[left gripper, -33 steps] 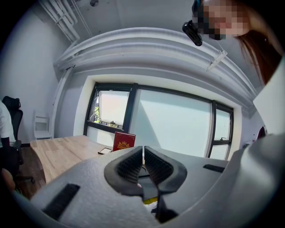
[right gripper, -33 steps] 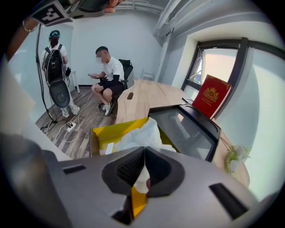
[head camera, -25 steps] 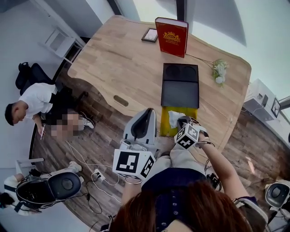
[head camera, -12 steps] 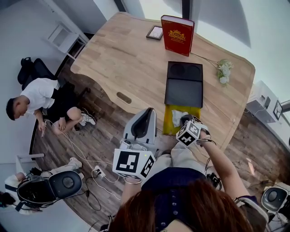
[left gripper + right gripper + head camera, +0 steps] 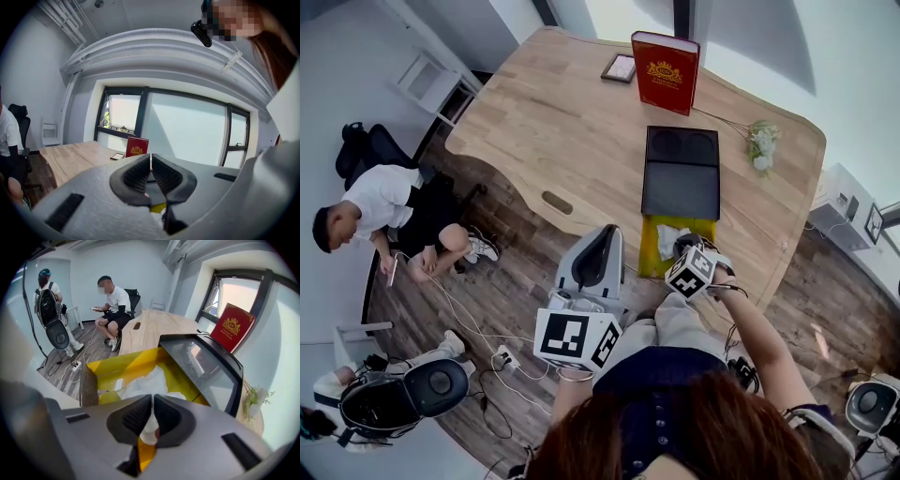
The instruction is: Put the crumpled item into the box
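A white crumpled paper (image 5: 667, 241) lies inside the open yellow box (image 5: 702, 230) at the near edge of the wooden table (image 5: 553, 122). My right gripper (image 5: 682, 249) hangs just over the box. In the right gripper view its jaws (image 5: 153, 399) are shut on the crumpled paper (image 5: 145, 383), which spreads over the yellow box floor (image 5: 136, 364). The box's black lid (image 5: 680, 173) lies open behind it. My left gripper (image 5: 605, 234) is held off the table's near side, shut and empty (image 5: 150, 157).
A red book (image 5: 664, 72) stands upright at the table's far edge beside a small dark frame (image 5: 621, 67). White flowers (image 5: 759, 147) lie right of the lid. A person (image 5: 375, 211) sits on the floor at the left, with cables and another gripper rig (image 5: 394, 394) nearby.
The paper sits lower in the yellow box than a second ago. My right gripper has shifted slightly right over it. The left gripper has stayed put.
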Tool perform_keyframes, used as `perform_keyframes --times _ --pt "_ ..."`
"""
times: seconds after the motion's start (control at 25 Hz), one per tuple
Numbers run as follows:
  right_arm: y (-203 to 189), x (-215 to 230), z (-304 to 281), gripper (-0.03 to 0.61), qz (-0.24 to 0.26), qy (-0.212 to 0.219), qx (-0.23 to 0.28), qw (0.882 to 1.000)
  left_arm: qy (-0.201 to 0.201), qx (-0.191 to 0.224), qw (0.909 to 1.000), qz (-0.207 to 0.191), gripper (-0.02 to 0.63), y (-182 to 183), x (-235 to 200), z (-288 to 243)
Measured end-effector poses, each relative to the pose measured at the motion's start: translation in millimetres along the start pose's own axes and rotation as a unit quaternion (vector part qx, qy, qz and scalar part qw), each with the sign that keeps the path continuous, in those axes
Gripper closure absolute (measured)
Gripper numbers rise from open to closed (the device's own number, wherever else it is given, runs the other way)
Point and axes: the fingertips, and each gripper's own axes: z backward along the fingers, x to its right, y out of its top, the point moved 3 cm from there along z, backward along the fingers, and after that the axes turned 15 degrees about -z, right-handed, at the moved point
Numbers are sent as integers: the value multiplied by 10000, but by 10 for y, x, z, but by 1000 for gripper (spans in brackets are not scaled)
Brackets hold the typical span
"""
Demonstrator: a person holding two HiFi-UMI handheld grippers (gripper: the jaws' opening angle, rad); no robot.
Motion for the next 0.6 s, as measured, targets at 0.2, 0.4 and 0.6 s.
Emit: perform_keyframes --times 0.2,0.4,0.6 --pt "35 28 -49 549 -62 -71 -56 9999 -70 1 10000 15 578 -27 -72 -16" --pt "-1 32 43 549 -61 -188 -38 9998 -96 44 9999 47 578 -28 -34 82" --pt "47 23 124 549 -130 -297 40 9995 -196 113 9997 72 578 -29 -52 116"
